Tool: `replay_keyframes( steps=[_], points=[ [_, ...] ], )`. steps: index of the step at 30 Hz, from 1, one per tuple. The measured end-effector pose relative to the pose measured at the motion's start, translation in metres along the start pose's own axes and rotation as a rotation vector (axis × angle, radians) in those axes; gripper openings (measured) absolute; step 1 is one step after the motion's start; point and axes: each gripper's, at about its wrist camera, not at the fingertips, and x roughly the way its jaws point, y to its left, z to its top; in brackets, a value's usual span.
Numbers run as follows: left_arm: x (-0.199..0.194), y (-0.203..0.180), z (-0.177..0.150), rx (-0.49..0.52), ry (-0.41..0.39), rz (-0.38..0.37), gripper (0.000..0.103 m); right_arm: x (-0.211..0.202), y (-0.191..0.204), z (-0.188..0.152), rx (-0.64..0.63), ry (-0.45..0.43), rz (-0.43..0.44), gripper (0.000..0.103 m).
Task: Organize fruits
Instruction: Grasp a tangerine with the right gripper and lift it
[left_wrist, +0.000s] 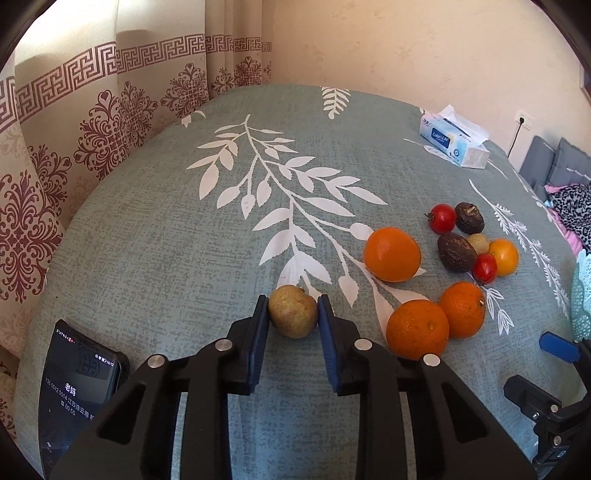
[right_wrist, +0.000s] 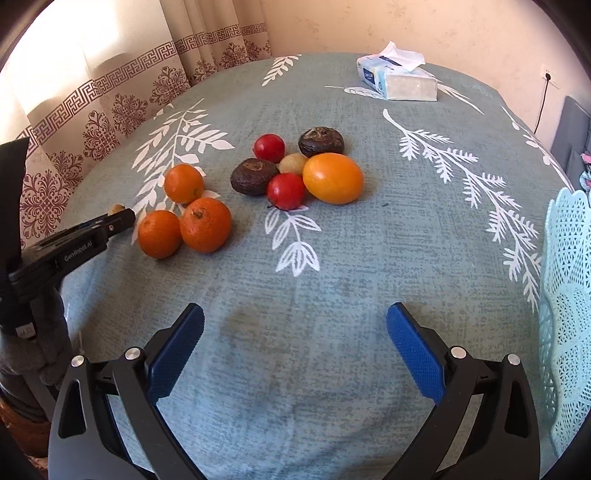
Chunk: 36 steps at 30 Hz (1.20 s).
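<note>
The small brownish-green fruit (left_wrist: 292, 311) sits on the tabletop (left_wrist: 166, 258), pinched across its middle by your left gripper (left_wrist: 292, 314), jaws closed on it. It looks light, firm and rounded, so it could roll free; hold it gently. Your right gripper (right_wrist: 295, 347) hangs wide open, empty. The oranges (left_wrist: 417, 328) crowd your right; the pale lattice basket (right_wrist: 565, 295) stands at the far right edge.

Grey-green tablecloth (right_wrist: 332, 258) with white leaf print, orange tangerines (right_wrist: 205, 225), pale turquoise lattice basket (right_wrist: 565, 295).
</note>
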Motion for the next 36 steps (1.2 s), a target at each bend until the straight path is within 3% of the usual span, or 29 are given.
replay_keyframes(
  steps=[6, 9, 15, 21, 36],
  points=[
    [-0.002, 0.001, -0.001, 0.001, -0.016, 0.007, 0.027, 0.004, 0.023, 0.018, -0.039, -0.048, 0.019, 0.099],
    [-0.001, 0.002, -0.002, 0.002, -0.014, 0.003, 0.027, 0.006, 0.032, 0.024, -0.062, -0.067, 0.025, 0.091],
    [0.000, 0.005, -0.002, -0.008, -0.007, -0.001, 0.027, 0.018, 0.038, 0.031, -0.072, -0.049, 0.070, 0.067],
    [0.001, 0.003, -0.002, -0.004, -0.004, 0.001, 0.027, 0.028, 0.045, 0.034, -0.096, -0.040, 0.079, 0.054],
    [0.003, 0.002, -0.003, -0.002, 0.001, -0.002, 0.027, 0.039, 0.046, 0.041, -0.088, -0.043, 0.108, 0.050]
  ],
)
